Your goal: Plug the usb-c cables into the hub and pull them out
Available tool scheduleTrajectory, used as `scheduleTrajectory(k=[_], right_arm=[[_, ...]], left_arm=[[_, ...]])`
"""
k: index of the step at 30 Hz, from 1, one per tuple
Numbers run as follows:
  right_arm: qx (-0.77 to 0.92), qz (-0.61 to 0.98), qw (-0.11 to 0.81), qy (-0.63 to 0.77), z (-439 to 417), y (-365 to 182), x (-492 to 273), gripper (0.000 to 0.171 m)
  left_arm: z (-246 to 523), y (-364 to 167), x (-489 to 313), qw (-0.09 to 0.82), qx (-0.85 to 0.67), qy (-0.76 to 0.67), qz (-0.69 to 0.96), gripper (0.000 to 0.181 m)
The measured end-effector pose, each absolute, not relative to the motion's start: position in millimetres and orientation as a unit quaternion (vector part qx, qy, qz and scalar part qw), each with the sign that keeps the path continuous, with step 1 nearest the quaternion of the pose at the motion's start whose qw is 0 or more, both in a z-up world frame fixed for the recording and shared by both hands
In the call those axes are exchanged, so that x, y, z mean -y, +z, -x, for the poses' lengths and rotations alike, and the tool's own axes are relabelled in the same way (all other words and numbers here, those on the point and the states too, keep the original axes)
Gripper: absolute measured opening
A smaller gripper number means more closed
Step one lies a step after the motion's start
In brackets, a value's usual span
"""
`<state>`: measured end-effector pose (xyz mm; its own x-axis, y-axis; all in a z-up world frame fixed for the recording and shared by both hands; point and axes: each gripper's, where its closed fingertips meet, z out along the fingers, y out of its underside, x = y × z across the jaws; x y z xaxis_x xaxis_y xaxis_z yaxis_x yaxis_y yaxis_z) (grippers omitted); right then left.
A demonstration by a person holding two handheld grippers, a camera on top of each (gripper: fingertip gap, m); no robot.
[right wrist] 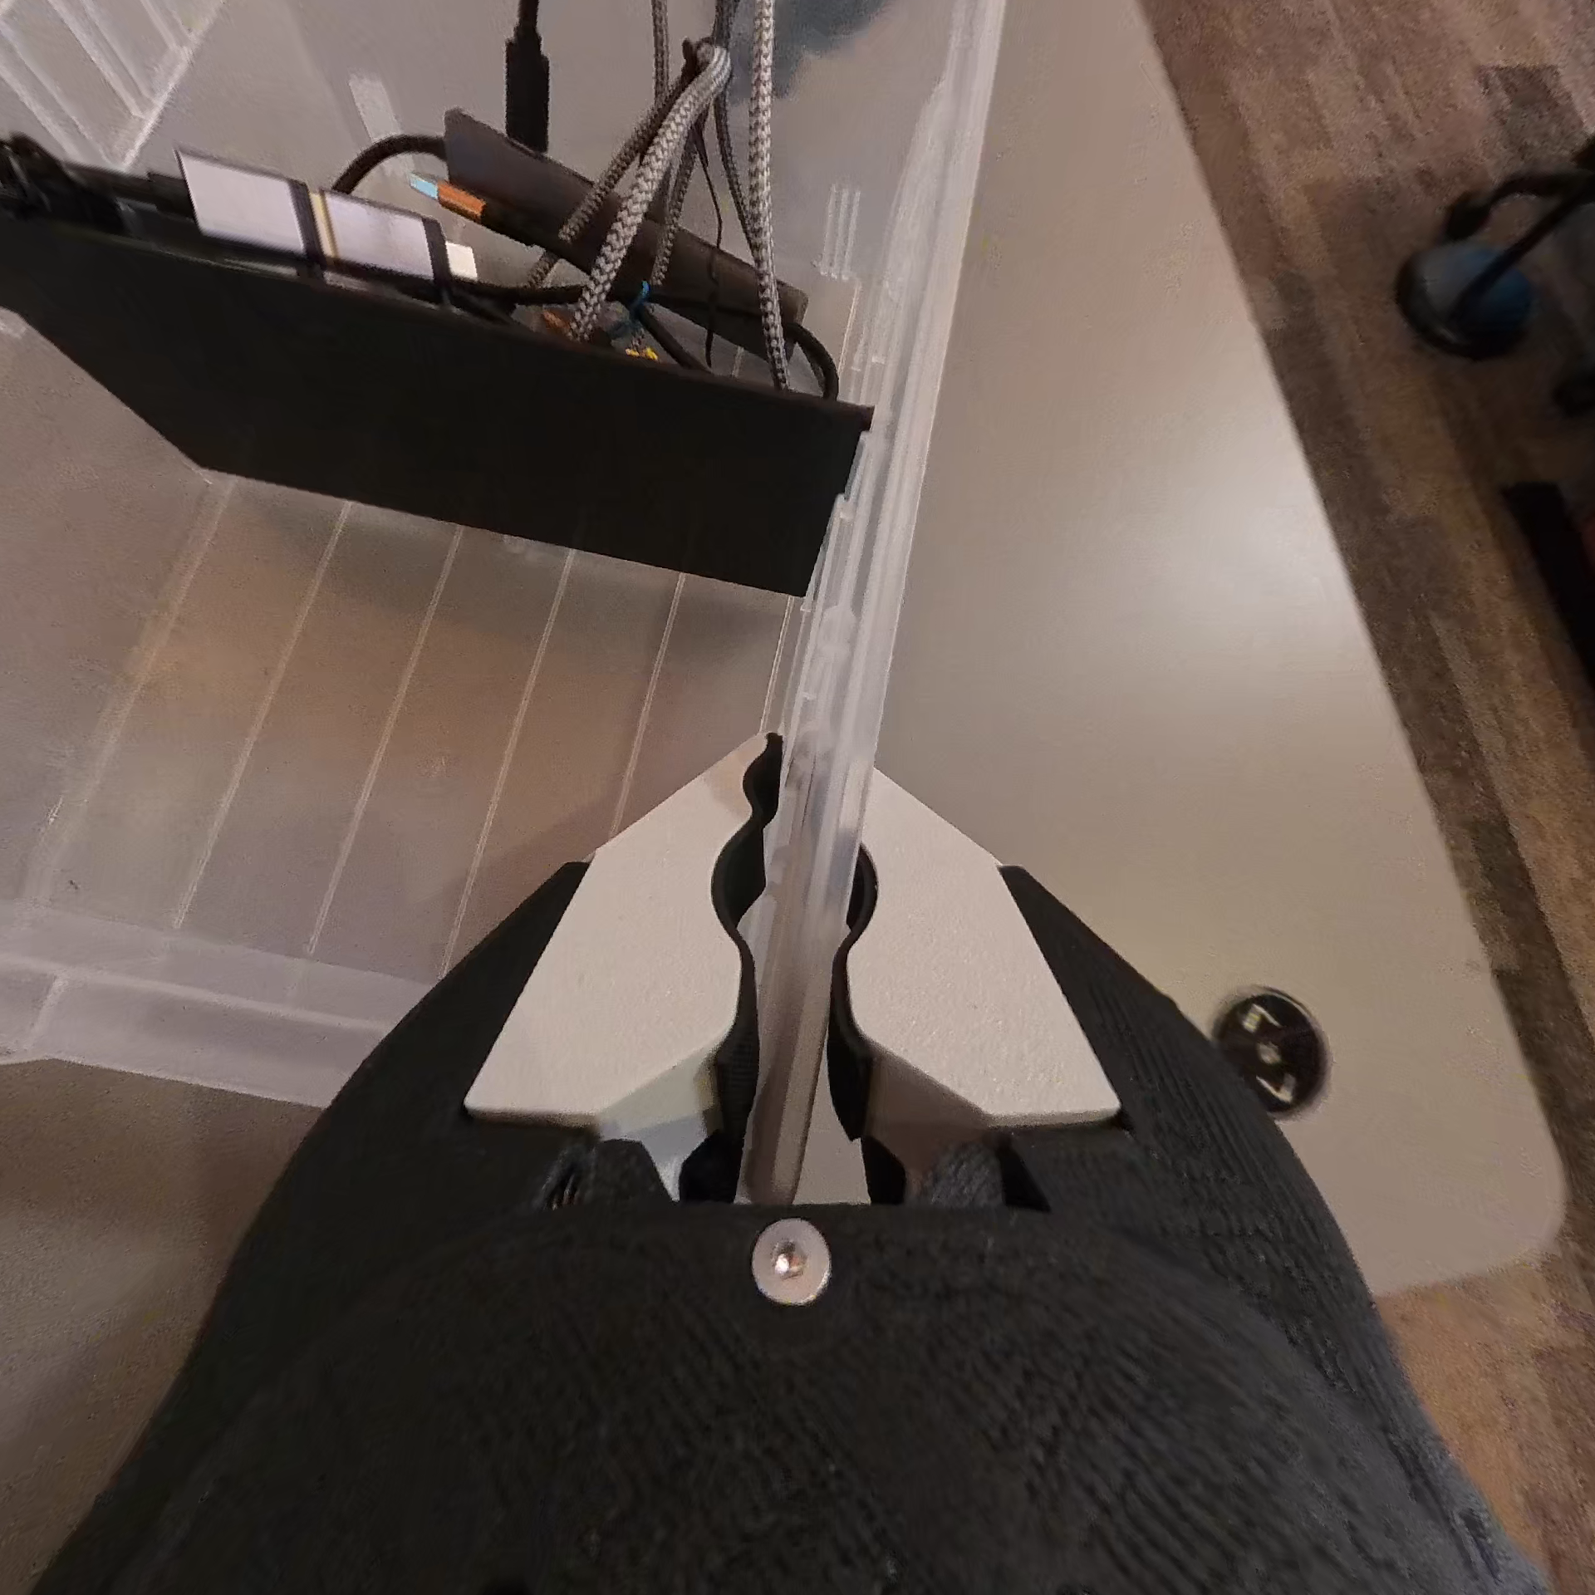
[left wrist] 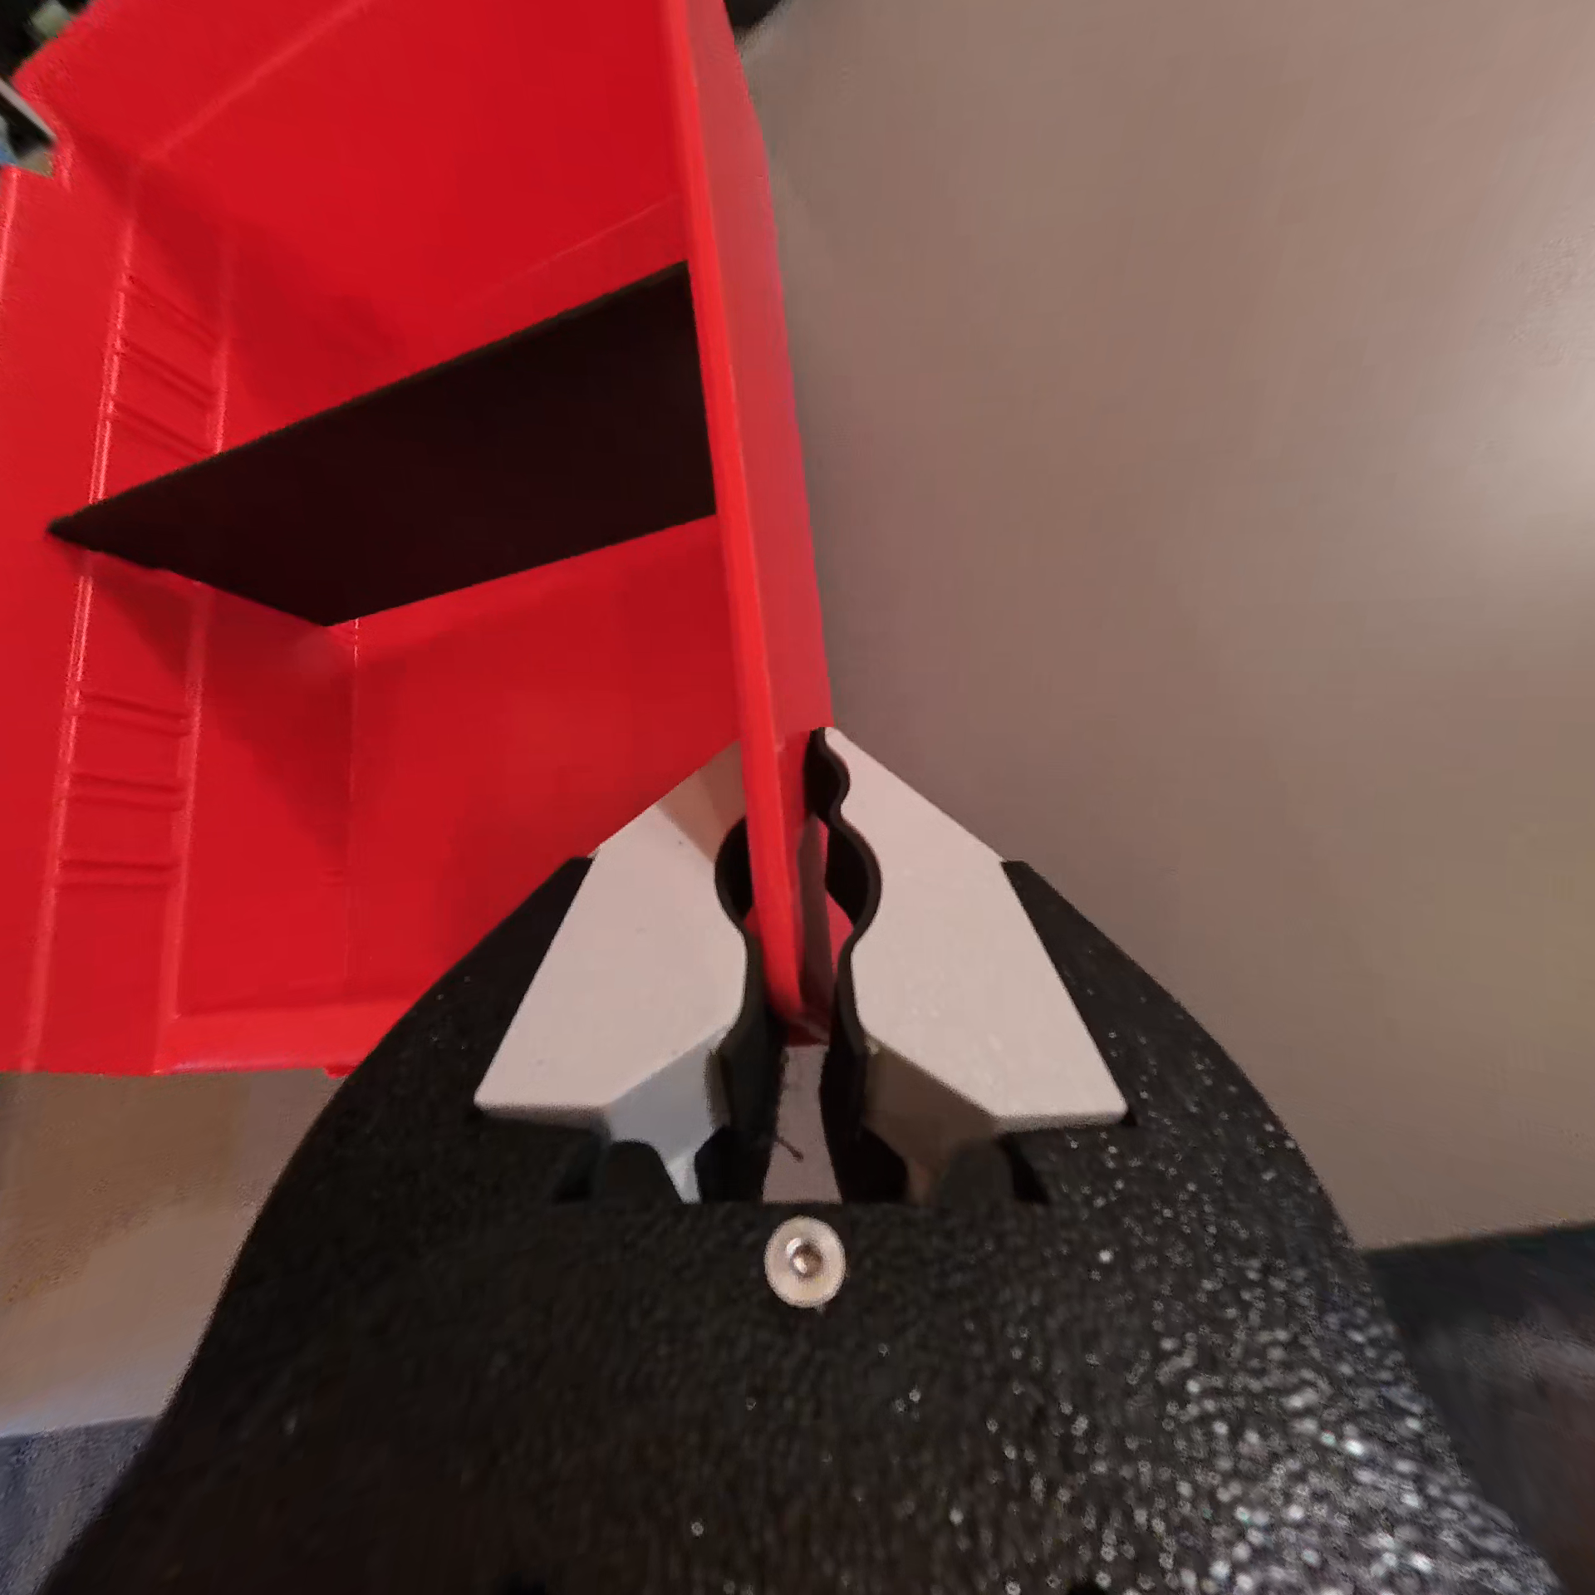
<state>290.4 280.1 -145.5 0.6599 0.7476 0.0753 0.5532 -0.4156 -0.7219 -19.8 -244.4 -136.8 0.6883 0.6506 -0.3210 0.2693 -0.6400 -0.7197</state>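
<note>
Your left gripper [left wrist: 790, 872] is clamped on the right-hand wall of a red bin [left wrist: 414, 777], one finger inside the bin and the other outside, with the thin wall pinched between the wavy black pads [left wrist: 850, 880]. A black divider [left wrist: 414, 466] crosses the bin from wall to wall ahead of the fingers. The bin sits on a pale tabletop [left wrist: 1208, 604].

Your right gripper [right wrist: 798, 872] is closed on the right-hand wall of a clear plastic bin [right wrist: 345, 734], the rim running up between the two pads. A black divider [right wrist: 449, 449] spans this bin too. Beyond it, in the far compartment, lies the dark hub [right wrist: 552, 194], with braided grey usb-c cables [right wrist: 639, 181] and thinner black leads tangled over and around it. A black plug [right wrist: 526, 78] stands upright at the hub's far end; you cannot tell which cables are seated. To the right, past the table edge [right wrist: 1295, 604], wood-look floor [right wrist: 1424, 431] shows.
</note>
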Motion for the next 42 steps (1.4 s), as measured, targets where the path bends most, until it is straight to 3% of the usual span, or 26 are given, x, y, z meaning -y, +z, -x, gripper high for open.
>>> scheduleTrajectory(k=[1,15,19,23,26,32,37,42], right_arm=[[0.402,0.825,0.372,0.139,-281.7,-145.5,-272.8,0.004],[0.582,0.659,0.385,0.281,-92.8,-137.5,-75.0,0.006],[0.606,0.591,0.365,0.388,-53.2,-127.4,10.2,0.035],[0.623,0.527,0.279,0.507,-48.2,-107.7,71.7,0.060],[0.572,0.514,0.293,0.568,-66.3,-75.4,50.4,0.063],[0.400,0.540,0.536,0.511,-169.8,10.9,-119.8,0.059],[0.283,0.567,0.637,0.438,-267.2,53.1,-219.2,0.055],[0.249,0.565,0.669,0.412,-302.3,57.1,-246.5,0.051]], left_arm=[[14.0,-132.1,247.7,0.332,0.261,0.299,0.856,0.003],[-34.7,-34.3,287.3,0.421,0.237,0.403,0.778,0.004],[-38.5,-8.8,290.2,0.431,0.224,0.429,0.762,0.004],[-41.1,11.3,269.6,0.455,0.194,0.427,0.758,0.004],[-50.0,25.1,232.5,0.492,0.150,0.391,0.763,0.004],[-111.4,39.6,116.5,0.538,-0.012,0.242,0.807,0.004],[-166.2,2.4,10.1,0.499,-0.143,0.139,0.844,0.004],[-207.4,-58.1,-60.6,0.434,-0.212,0.074,0.872,0.005]])
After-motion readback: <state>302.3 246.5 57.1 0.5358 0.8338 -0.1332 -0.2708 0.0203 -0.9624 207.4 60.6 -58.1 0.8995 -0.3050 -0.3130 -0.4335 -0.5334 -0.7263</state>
